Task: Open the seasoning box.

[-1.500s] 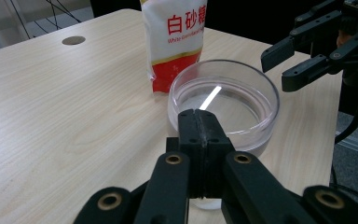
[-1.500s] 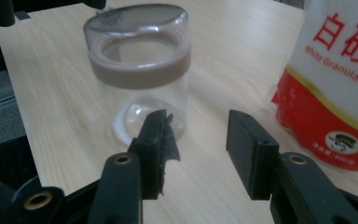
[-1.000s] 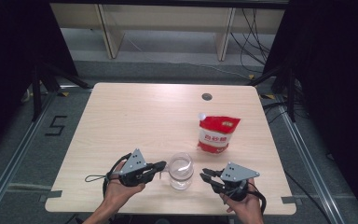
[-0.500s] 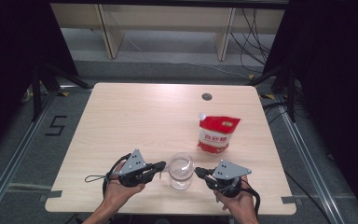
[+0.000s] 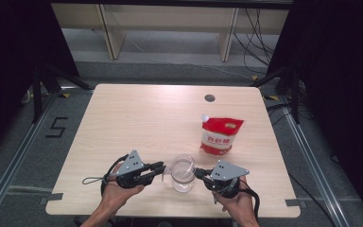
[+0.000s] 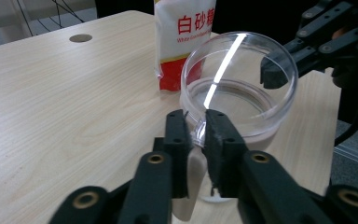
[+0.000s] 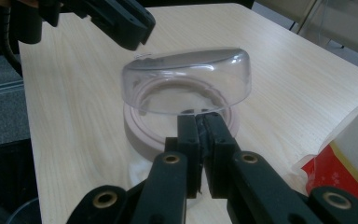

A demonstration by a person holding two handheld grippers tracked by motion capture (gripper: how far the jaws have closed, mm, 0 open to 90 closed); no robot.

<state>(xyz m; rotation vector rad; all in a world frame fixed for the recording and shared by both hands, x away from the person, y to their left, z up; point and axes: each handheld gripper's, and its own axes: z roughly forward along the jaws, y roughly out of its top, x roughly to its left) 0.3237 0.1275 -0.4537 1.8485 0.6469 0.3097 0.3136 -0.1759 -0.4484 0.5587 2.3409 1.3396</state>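
A clear jar (image 5: 183, 176) stands near the table's front edge, between my two grippers. Its clear domed lid (image 7: 191, 79) sits tilted above the jar's pale rim (image 7: 140, 135). My left gripper (image 6: 196, 128) is shut on a small clear tab at the lid's near rim (image 6: 242, 79). My right gripper (image 7: 199, 123) is shut on the opposite edge of the lid. In the high view the left gripper (image 5: 163, 168) touches the jar from the left and the right gripper (image 5: 197, 172) from the right. A red and white sugar bag (image 5: 220, 135) lies behind the jar.
The sugar bag (image 6: 184, 32) stands close behind the jar, and its corner (image 7: 349, 154) is at my right. A round cable hole (image 5: 210, 98) sits near the table's far edge. The front table edge (image 5: 170, 215) is just below my hands.
My right gripper has moved left to the jar and now grips the lid's edge. The left gripper has stayed at the jar.
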